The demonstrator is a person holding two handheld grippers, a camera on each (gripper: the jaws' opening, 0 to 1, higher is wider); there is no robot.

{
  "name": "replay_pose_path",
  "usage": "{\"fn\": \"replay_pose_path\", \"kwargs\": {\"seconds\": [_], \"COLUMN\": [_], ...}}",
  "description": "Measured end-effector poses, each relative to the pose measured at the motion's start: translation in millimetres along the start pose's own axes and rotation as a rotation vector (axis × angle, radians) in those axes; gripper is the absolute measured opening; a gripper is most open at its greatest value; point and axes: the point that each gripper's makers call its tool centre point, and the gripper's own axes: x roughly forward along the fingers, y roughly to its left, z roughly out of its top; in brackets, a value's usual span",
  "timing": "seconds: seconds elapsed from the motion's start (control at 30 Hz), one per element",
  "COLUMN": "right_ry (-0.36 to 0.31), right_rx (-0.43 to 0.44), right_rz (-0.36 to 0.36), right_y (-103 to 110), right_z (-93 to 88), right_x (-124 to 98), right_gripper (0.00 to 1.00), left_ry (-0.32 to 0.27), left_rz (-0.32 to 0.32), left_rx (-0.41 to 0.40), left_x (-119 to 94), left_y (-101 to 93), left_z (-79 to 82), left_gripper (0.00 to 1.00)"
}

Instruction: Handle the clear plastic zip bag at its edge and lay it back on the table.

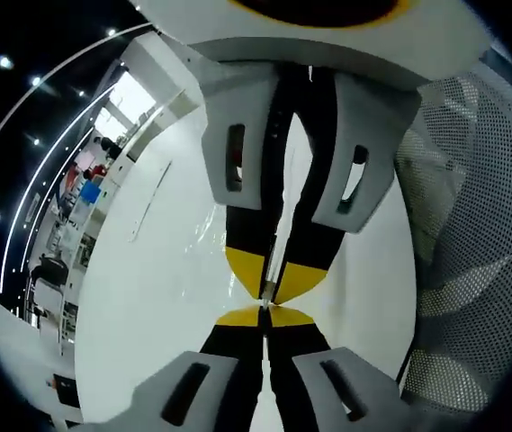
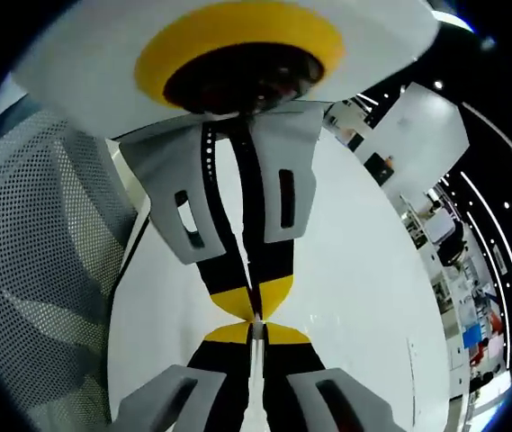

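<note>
Both black two-jaw grippers with yellow tips are meeting nose to nose above the glossy white table (image 1: 148, 297). Left gripper (image 1: 264, 317), seen rising from the bottom of its own view, is pressing its jaws together on a thin pale strip; right gripper (image 2: 254, 331) is doing the same from the opposite side. That strip looks to be the edge of the clear plastic zip bag (image 1: 282, 236), held edge-on between the two sets of tips, off the table surface. Its long axis seems to be running along the line of the jaws, though the film is too transparent to trace fully. Judging the step: edge handling, bag aloft. Next move calls for lowering both together toward the table's middle, keeping the film flat. Grey mesh chair back (image 1: 480, 225) is standing past the table's edge.
</note>
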Motion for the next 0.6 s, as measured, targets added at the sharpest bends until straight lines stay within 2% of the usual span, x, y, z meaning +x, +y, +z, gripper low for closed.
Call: {"fn": "replay_pose_path", "kwargs": {"seconds": [0.6], "right_ry": [-0.023], "right_rx": [0.058], "right_rz": [0.02], "right_y": [4.7], "right_z": [3.1], "right_x": [-0.5], "right_gripper": [0.0], "left_ry": [-0.015], "left_rz": [-0.006], "left_rx": [-0.026], "left_x": [-6.0], "left_y": [-3.7], "left_z": [-1.8], "left_gripper": [0.0]}}
